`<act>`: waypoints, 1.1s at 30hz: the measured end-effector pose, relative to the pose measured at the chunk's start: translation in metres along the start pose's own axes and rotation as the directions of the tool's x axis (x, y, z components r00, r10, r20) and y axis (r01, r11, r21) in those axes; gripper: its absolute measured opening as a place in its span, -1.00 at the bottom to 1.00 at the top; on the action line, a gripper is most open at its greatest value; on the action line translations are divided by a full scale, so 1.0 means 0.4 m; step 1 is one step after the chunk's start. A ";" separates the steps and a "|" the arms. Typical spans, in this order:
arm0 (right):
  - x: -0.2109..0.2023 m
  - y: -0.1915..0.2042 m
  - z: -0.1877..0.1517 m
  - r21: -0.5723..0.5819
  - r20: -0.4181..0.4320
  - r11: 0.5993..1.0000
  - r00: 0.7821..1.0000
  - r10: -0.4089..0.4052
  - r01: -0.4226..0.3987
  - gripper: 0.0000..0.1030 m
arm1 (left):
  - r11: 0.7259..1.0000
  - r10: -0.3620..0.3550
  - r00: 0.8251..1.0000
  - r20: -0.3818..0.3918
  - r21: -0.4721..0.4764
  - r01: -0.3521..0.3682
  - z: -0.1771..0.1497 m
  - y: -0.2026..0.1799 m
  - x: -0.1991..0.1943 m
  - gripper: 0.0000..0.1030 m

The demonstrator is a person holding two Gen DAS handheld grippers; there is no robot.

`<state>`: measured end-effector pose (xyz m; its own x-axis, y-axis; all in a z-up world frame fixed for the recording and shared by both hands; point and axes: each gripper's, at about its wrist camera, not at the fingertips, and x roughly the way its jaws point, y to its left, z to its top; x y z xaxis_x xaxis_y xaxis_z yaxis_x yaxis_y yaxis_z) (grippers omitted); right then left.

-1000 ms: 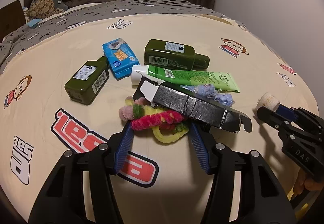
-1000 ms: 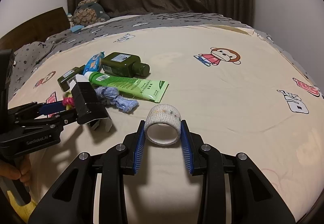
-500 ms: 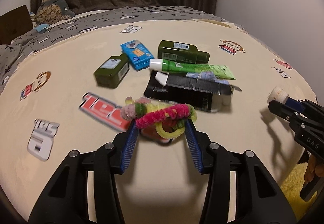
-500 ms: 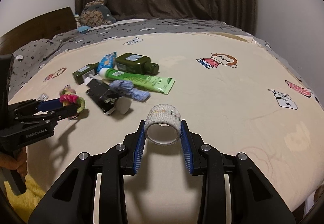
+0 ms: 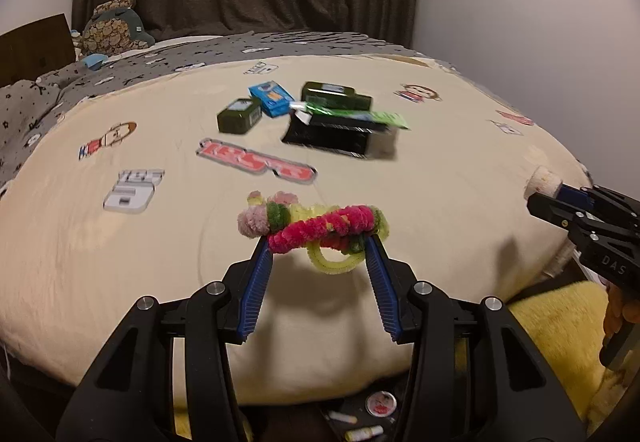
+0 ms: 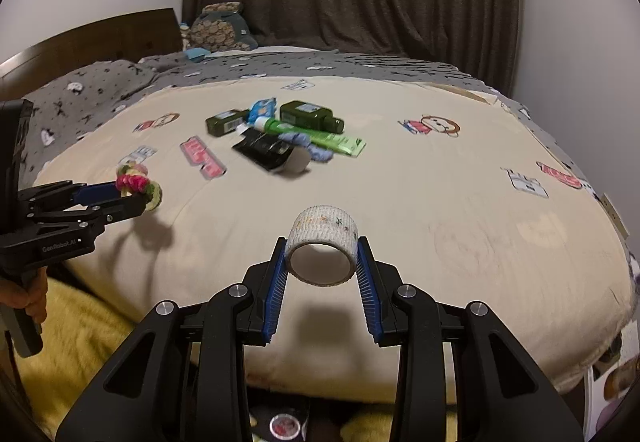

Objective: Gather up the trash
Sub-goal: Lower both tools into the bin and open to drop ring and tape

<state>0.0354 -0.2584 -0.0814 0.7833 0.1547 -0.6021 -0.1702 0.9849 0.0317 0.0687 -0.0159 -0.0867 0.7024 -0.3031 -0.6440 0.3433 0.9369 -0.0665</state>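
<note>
Left wrist view first: the left tongs (image 5: 318, 248) are clamped on a tangle of fuzzy pipe cleaners (image 5: 316, 228), pink, green and yellow, and it's now hanging in the air near the foot edge of the bed (image 5: 120, 262). A second ago that bundle was still down on the cover, tucked under the black carton (image 5: 332, 134); now the carton lies flat back in the pile with the dark green bottles (image 5: 240, 116), the blue packet (image 5: 272, 98) and the green tube (image 5: 360, 116), all well apart from the tongs. That part of the picture is smeared, so the camera is pulling back fast. Down below the mattress edge I can make out a few small bits on the floor (image 5: 360, 424), too small to name.

Right wrist view: the right tongs (image 6: 322, 256) stay clamped on the roll of bandage tape (image 6: 322, 242), same grip as before, also lifted off the cover and backed toward the foot of the bed. The blue cloth scrap (image 6: 306, 146) is still lying next to the carton.

So both hands are loaded and retreating from the pile together. My guess is it's a carry to wherever the trash goes, which I can't see here. Several bits are left for another trip.
</note>
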 end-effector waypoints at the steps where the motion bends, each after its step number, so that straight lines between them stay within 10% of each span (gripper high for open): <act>1: -0.013 0.001 -0.013 0.000 -0.004 1.000 1.000 0.001 -0.001 -0.33 | 1.000 -0.006 1.000 0.000 0.000 0.006 -0.010 -0.005 -0.011 -0.12; 14: -0.037 0.007 -0.197 0.078 -0.136 0.996 0.990 0.046 -0.036 -0.33 | 0.993 -0.097 0.981 -0.171 0.044 0.106 -0.221 -0.099 -0.025 -0.11; 33: 0.147 0.071 -0.392 0.197 -0.454 0.970 0.864 0.220 -0.144 -0.32 | 0.982 -0.172 0.850 -0.498 -0.024 0.185 -0.422 -0.116 0.157 -0.08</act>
<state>-0.0170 -0.2335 -0.2409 0.3678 0.3151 -0.8749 -0.1597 0.9483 0.2744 -0.0081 -0.0489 -0.2526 0.2270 -0.3321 -0.9155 0.4520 0.8686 -0.2030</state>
